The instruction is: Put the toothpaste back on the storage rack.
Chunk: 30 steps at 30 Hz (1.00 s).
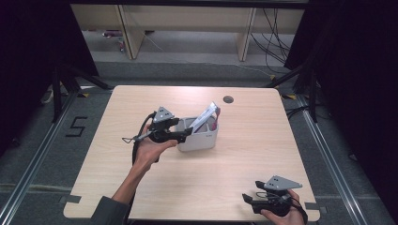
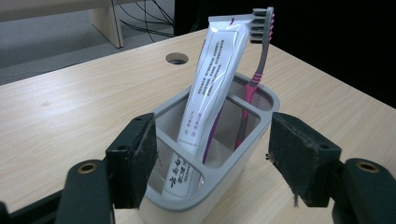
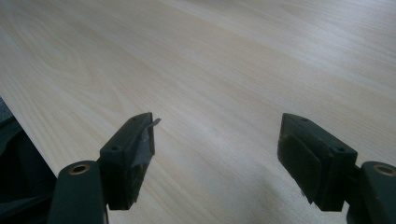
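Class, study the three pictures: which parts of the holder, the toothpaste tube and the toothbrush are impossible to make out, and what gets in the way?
- Toothpaste tube, left gripper view: its lower end is behind the holder wall.
- Toothbrush, same view: the handle's foot is hidden inside its compartment.
- Tube print, high view: too small to read.
- Holder's near end, high view: covered by the left gripper.
- Holder's base, left gripper view: cut off by the bottom edge.

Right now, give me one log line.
left tongs: open, astride holder end | toothpaste, toothbrush: in holder | right tongs: open, empty
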Each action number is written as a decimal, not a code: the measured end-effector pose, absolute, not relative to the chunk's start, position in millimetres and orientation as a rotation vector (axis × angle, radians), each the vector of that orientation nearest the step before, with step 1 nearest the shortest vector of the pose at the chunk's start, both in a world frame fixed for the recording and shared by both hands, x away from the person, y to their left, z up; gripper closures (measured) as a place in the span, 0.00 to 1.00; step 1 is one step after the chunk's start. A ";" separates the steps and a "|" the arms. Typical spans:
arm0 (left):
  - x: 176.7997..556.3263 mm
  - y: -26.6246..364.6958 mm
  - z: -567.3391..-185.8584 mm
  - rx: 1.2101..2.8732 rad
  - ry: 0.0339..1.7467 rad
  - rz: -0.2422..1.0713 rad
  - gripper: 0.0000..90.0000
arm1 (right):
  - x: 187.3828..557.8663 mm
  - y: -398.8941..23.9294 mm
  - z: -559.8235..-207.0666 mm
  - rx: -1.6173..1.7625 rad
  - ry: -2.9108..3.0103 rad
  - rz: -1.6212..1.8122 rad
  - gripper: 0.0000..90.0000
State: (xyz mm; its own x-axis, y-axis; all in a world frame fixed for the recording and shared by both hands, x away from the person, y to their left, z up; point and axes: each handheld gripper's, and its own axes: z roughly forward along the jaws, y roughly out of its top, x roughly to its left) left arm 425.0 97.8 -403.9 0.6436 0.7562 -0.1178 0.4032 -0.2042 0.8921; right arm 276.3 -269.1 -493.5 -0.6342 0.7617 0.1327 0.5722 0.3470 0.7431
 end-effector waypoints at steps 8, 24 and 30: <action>411.7 112.1 -408.2 1.814 0.948 0.389 0.30 | 276.3 -269.0 -493.7 1.202 2.371 1.165 0.31; 384.5 132.8 -416.0 1.838 0.918 0.370 0.23 | 278.4 -270.9 -494.3 1.161 2.363 1.160 0.31; 375.6 136.4 -419.0 1.847 0.896 0.367 0.22 | 277.5 -269.4 -494.3 1.182 2.371 1.165 0.31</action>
State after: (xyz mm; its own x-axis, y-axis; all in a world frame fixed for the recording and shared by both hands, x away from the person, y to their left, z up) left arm 375.6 136.4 -419.0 0.6784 0.7210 -0.1413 0.4142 -0.2166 0.8840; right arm 277.5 -269.4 -494.3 -0.6408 0.7578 0.1228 0.5604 0.3524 0.7495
